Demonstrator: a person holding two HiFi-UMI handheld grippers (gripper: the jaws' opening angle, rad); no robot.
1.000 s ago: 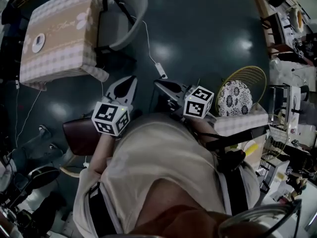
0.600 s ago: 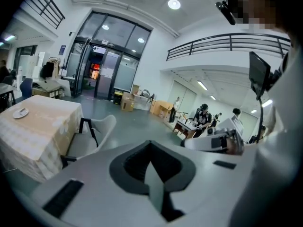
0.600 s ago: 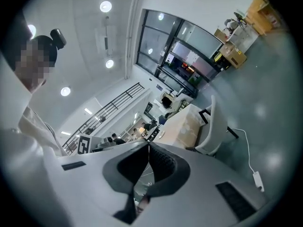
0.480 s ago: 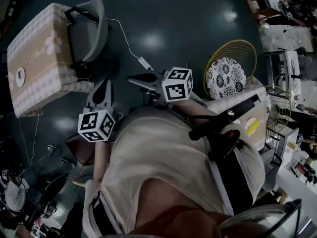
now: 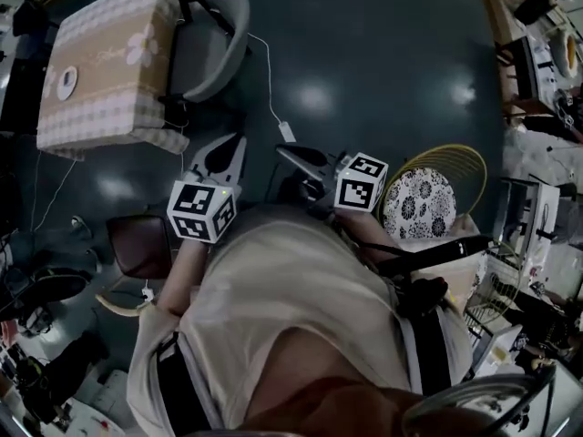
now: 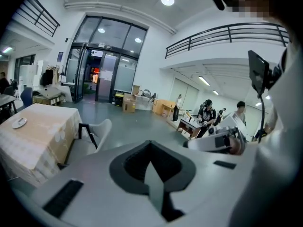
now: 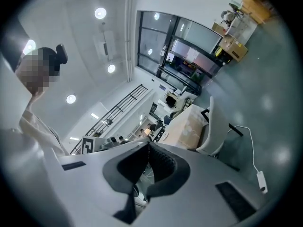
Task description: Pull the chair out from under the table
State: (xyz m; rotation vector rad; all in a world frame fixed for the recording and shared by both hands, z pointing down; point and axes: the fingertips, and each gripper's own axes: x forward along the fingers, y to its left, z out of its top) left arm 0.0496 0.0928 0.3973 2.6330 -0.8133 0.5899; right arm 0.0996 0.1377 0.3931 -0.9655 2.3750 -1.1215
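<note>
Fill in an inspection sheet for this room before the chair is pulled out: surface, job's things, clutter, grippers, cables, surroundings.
Surface: table under a checked cloth, one small plate on it.
Job's things: grey chair pushed up to the table's side, untouched.
Clutter: nothing seen, the cable apart.
Grippers: left gripper and right gripper both shut, empty, short of the chair.
Cables: white cable runs from the chair across the floor to an adapter.
Surroundings: dark glossy floor; yellow wire chair; brown seat.

Open floor (image 5: 383, 44) beside chair (image 5: 214, 48), one cable (image 5: 286, 133)
</note>
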